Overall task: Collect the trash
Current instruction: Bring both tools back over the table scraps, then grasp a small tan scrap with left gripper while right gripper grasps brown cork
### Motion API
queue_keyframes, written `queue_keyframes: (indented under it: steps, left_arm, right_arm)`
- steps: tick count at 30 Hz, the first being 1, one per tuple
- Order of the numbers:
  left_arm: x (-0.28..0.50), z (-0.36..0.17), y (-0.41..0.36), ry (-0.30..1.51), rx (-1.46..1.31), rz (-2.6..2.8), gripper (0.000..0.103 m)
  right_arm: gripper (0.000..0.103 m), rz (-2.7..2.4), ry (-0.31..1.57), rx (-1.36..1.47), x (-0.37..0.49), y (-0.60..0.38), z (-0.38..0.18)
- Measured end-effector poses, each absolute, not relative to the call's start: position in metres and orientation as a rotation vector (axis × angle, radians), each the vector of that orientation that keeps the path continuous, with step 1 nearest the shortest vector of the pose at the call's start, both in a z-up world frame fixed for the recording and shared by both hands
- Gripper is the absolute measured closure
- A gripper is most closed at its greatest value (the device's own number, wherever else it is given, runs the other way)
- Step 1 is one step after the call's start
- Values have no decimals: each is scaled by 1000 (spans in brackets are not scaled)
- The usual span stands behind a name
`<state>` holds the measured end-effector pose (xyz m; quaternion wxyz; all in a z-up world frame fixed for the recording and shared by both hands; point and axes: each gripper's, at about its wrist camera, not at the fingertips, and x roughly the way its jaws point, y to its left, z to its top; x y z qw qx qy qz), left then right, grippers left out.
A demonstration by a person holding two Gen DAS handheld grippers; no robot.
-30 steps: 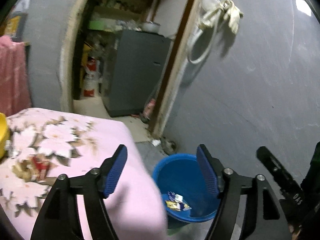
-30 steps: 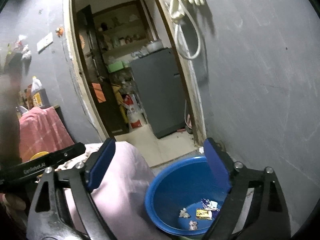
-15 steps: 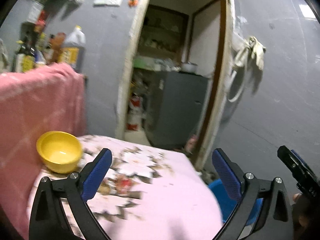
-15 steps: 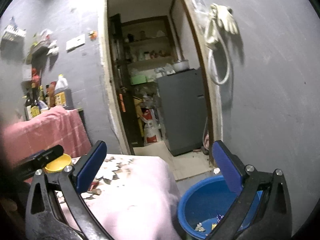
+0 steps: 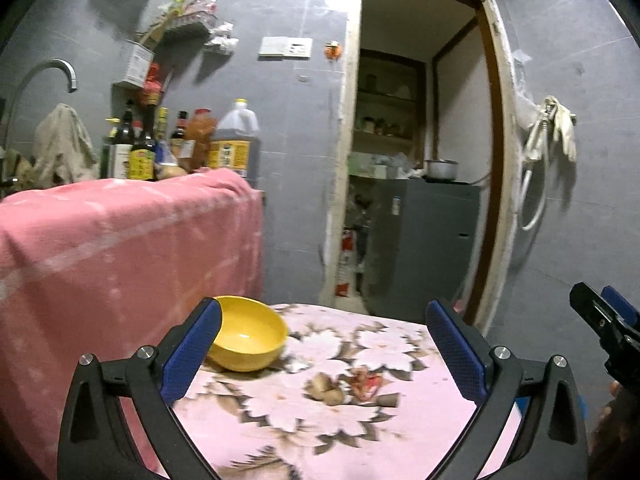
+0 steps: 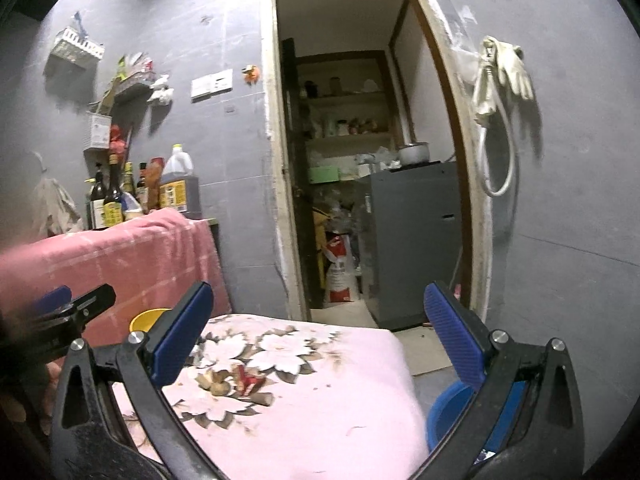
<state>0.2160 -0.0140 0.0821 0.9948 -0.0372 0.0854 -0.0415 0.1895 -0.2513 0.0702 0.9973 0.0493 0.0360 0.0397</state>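
Both views were swung up from the blue bin (image 6: pixel 452 408) to the floral-clothed counter (image 5: pixel 360 384). Left gripper (image 5: pixel 324 354) fingers were just spread wide, nothing between; right gripper (image 6: pixel 316 332) likewise released and empty. Scraps (image 5: pixel 344 386) lying ahead between the fingers were judged the next pickup.

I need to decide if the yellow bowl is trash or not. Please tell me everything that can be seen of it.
The yellow bowl is round, smooth and glossy, and looks like plastic. It stands upright and looks empty inside. It rests on the pink flowered cloth, near the far left corner, close to the pink draped fabric behind it. Nothing else touches it. In the right wrist view only part of its rim shows, behind the tool finger.
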Motion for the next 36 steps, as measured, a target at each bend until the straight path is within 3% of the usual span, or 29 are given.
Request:
queue_keyframes:
  steps: [18, 36]
  left_arm:
    - [245, 35, 9, 233, -16, 31, 3]
    - [340, -19, 1, 594, 9, -72, 6]
  right_arm:
    - [0, 170, 152, 4, 240, -211, 30]
    - [0, 233, 524, 3, 333, -209, -29]
